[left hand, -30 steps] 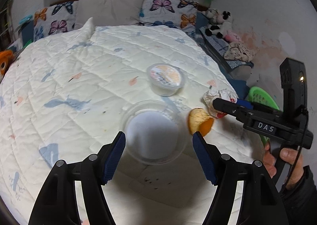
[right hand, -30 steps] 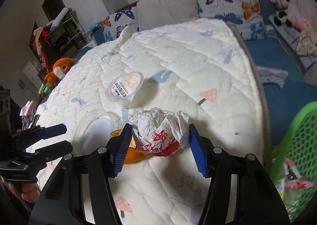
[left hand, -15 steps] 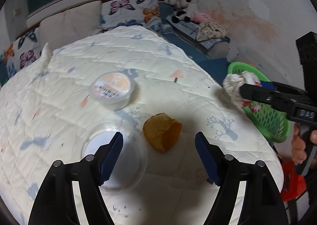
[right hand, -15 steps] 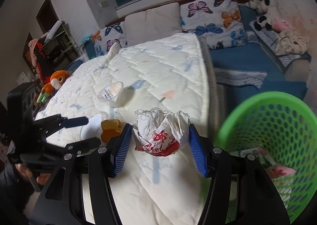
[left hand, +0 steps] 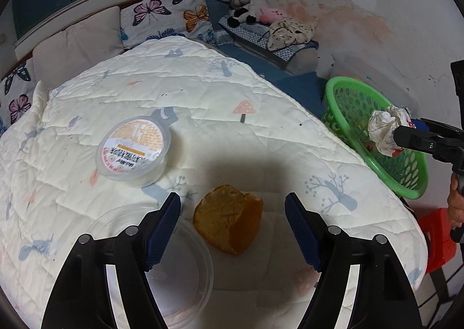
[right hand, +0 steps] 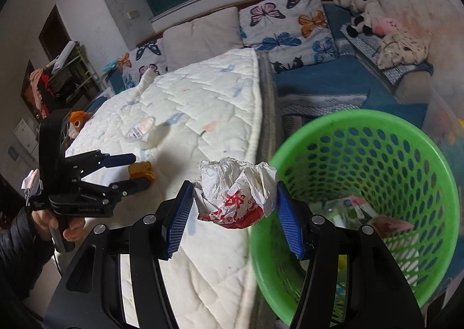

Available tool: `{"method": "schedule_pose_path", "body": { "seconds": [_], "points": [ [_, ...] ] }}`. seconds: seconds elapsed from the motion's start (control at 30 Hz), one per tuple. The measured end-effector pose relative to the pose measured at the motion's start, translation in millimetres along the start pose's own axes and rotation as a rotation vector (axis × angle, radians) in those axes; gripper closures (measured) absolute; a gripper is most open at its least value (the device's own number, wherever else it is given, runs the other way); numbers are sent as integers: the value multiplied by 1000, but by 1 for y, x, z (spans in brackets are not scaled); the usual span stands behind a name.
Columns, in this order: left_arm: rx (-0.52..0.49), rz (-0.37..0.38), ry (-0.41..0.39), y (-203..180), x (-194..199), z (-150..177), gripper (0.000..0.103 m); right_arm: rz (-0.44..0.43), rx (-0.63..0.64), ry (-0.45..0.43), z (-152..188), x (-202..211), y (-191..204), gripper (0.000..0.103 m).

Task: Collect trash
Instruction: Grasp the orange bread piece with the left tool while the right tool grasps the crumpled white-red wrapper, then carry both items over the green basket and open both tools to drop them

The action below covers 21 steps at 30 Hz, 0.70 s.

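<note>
Wrapper (right hand: pixel 236 194) sits clamped in your right jaws at the basket (right hand: pixel 377 126) rim; your left jaws gape around the peel (left hand: pixel 229 224) on the bed (left hand: pixel 203 91).

Dim ceiling-lit room, fisheye-bent edges, a dark shadow on the quilt (left hand: pixel 174 91), green basket (right hand: pixel 377 132) blurred.

Both grippers: black frames w/ silver screws, blue ribbed pads (right hand: pixel 177 224). Left gripper (right hand: pixel 132 168) has faint white lettering on body. Left hand (right hand: pixel 62 223): bare skin, dark sleeve.

Home bedroom, quilted bed (left hand: pixel 203 91), butterfly-print pillows (right hand: pixel 287 24), plush toys (left hand: pixel 246 1), cluttered shelf (right hand: pixel 61 74), green laundry-style basket (right hand: pixel 385 137)
</note>
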<state>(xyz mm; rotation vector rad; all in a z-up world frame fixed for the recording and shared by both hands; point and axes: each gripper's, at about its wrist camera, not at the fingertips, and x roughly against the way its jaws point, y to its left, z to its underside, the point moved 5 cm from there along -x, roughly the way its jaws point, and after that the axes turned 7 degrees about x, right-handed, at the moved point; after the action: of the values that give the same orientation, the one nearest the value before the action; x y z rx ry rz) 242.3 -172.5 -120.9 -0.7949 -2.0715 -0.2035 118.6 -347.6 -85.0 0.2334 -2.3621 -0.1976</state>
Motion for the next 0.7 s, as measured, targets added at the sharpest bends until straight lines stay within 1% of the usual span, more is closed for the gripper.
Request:
{"method": "schedule_pose_path", "body": {
  "seconds": [0.07,0.13,0.23,0.33,0.4,0.43,0.57,0.7],
  "points": [
    [-15,9,16,-2,-4,0,42,9,-13,2,4,2,-5,45],
    [-36,7,17,-6,-6,1,42,22,-26,5,8,4,-11,45],
    [-59,-18,28,-7,-10,3,44,38,-45,10,14,8,-21,45],
    [-42,-17,31,-2,-12,3,51,50,-57,15,20,10,-28,45],
    [-43,-29,35,-1,-12,3,59,62,-63,19,23,11,-32,45],
    [-47,-33,35,-1,-12,4,61,69,-67,22,25,12,-35,45],
    [-38,-47,11,-5,-6,5,73,104,-72,30,31,15,-43,45],
    [-9,-24,4,-10,3,4,78,137,-65,31,35,20,-50,45]
  ]
}}
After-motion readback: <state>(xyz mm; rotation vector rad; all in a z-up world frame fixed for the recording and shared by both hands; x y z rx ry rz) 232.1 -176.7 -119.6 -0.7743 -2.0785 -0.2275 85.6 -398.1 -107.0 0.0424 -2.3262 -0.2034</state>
